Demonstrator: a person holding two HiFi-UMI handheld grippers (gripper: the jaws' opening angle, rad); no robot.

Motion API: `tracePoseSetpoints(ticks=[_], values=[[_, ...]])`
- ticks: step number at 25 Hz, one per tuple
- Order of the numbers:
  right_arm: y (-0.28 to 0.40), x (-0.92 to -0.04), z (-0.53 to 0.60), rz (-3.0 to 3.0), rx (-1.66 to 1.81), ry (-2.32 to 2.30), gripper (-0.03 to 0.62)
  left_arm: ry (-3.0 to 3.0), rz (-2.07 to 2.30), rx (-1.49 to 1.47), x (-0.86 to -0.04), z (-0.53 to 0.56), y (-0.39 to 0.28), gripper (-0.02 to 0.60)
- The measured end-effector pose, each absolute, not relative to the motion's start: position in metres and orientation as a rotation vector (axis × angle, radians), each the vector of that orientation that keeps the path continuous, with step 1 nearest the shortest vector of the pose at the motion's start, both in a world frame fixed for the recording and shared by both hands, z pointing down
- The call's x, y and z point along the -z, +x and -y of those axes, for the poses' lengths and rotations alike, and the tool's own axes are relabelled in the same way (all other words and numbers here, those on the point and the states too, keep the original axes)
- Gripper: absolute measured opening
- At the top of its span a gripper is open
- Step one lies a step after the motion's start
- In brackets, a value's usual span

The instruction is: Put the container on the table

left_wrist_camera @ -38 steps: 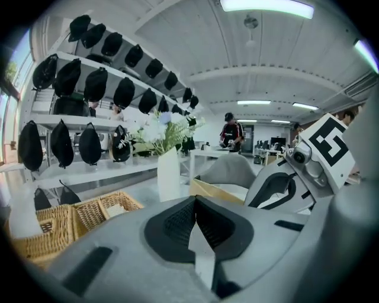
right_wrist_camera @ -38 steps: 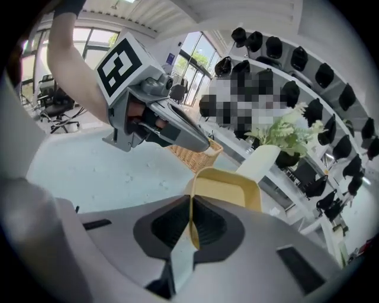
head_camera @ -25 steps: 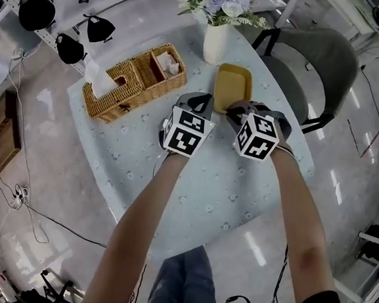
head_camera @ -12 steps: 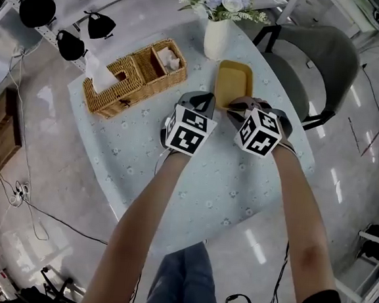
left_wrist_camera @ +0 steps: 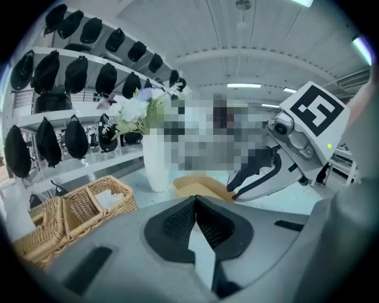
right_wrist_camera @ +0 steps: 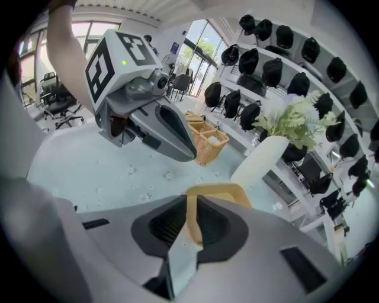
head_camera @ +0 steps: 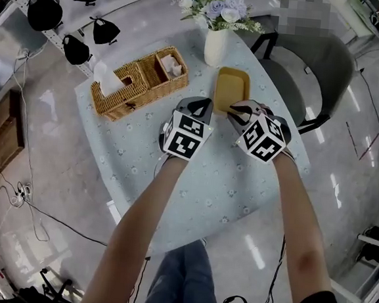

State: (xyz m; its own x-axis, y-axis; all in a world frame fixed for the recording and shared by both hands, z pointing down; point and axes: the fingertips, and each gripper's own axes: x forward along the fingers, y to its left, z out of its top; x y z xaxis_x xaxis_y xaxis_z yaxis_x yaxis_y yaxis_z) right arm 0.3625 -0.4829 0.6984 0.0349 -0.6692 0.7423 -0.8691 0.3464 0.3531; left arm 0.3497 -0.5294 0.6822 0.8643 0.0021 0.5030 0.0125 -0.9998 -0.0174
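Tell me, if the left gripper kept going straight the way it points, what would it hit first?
Probably the yellow container, just beyond the left gripper's closed jaws. The white vase stands behind it, slightly to the left, though depth is hard to judge.

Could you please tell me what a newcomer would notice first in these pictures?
The right gripper is clamped on the near rim of the yellow container, mid-picture in the head view, with the left gripper shut and empty beside it. Behind them stand a white flower vase and a wicker basket.

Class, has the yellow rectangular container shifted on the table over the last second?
No: the yellow rectangular container sits just as near the tall white vase as before.
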Motion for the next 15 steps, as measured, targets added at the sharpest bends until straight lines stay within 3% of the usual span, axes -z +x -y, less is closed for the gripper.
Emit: tracePoseSetpoints(ticks=[5, 15], values=[[0.358, -0.629, 0.481, 1.772, -0.312, 1.742, 0.000, -3.046, 0.019, 0.700, -0.624, 0.525, 0.333, 0.008], [0.329, -0.456, 0.437, 1.818, -0.119, 2.326, -0.002, -3.079, -0.083, 0.335, -0.458, 0.515, 0.260, 0.008]])
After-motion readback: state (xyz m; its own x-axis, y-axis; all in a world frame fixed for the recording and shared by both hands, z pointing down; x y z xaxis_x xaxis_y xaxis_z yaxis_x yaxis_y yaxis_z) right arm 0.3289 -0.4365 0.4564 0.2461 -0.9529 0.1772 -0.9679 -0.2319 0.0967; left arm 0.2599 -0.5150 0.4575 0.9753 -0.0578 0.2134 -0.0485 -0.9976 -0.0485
